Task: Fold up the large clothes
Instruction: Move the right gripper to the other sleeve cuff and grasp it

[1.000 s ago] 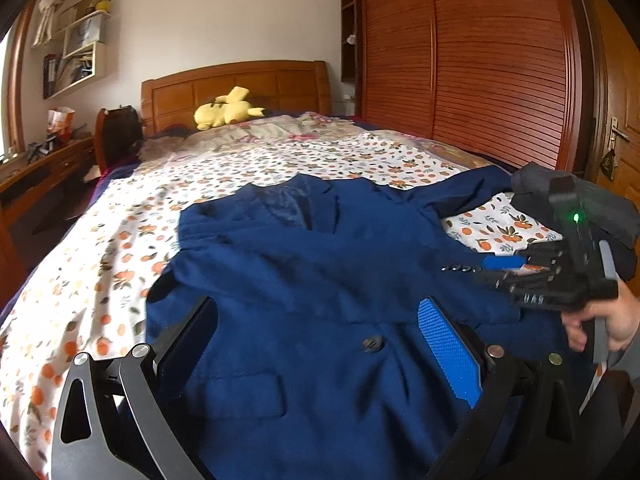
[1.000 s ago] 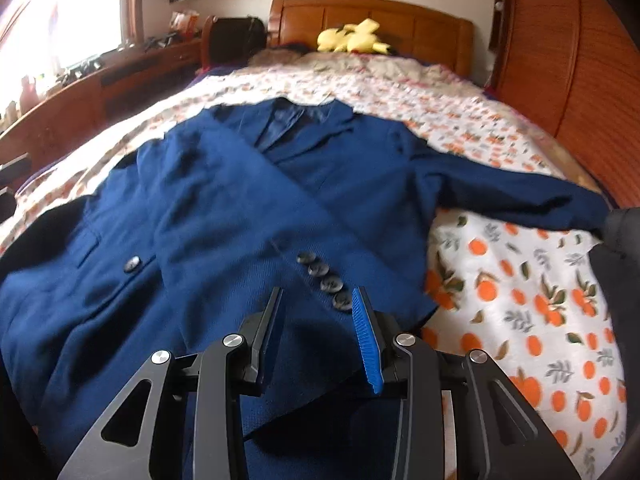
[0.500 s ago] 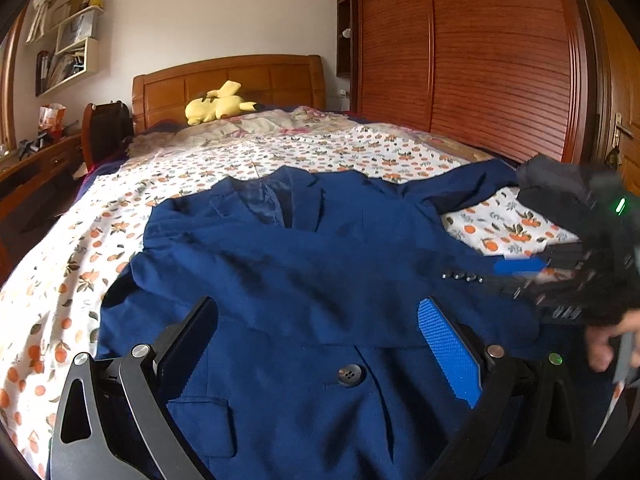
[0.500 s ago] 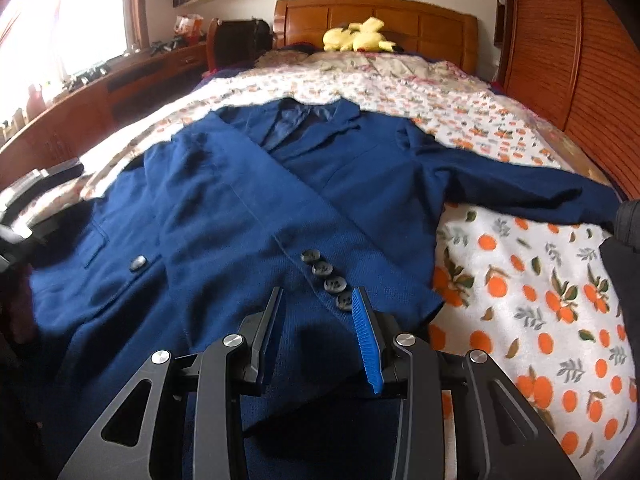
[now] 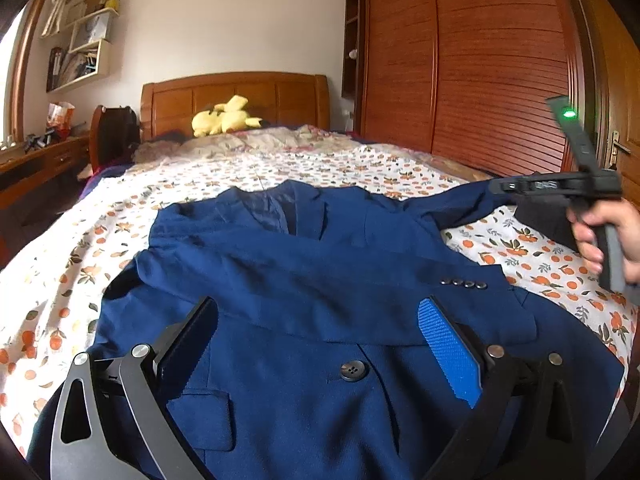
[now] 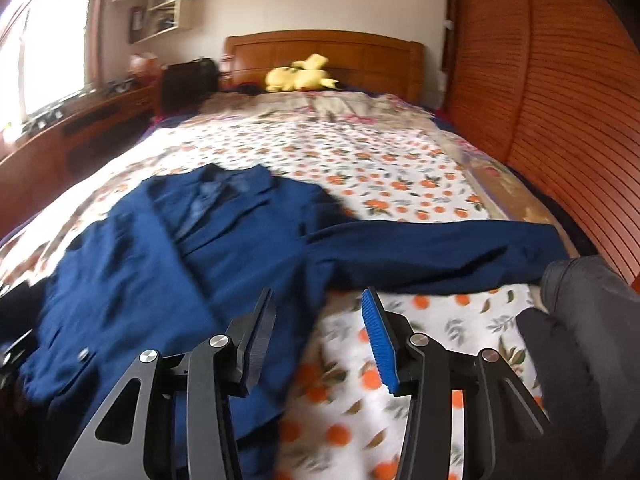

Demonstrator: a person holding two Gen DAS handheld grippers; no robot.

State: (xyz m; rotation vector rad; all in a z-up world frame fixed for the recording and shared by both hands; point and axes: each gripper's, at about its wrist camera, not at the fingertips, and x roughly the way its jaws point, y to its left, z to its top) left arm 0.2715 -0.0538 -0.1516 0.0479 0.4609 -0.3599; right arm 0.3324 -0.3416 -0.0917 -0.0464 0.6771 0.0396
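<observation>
Blue blazer [image 5: 304, 320] spread on the floral bedspread [image 6: 380, 168], one sleeve [image 5: 320, 280] folded across, right sleeve [image 6: 440, 256] outstretched. Left gripper [image 5: 316, 344] wide, empty; right gripper [image 6: 316, 340] opening, empty. Risk: folded sleeve slipping if snagged

Left tongs [image 5: 316, 344] wide apart; right tongs [image 6: 318, 334] empty, opening.

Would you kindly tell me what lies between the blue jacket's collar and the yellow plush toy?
Only orange-patterned bedding, then crumpled quilt near the yellow plush toy, past the blue jacket collar; both wrist views show it.
</observation>
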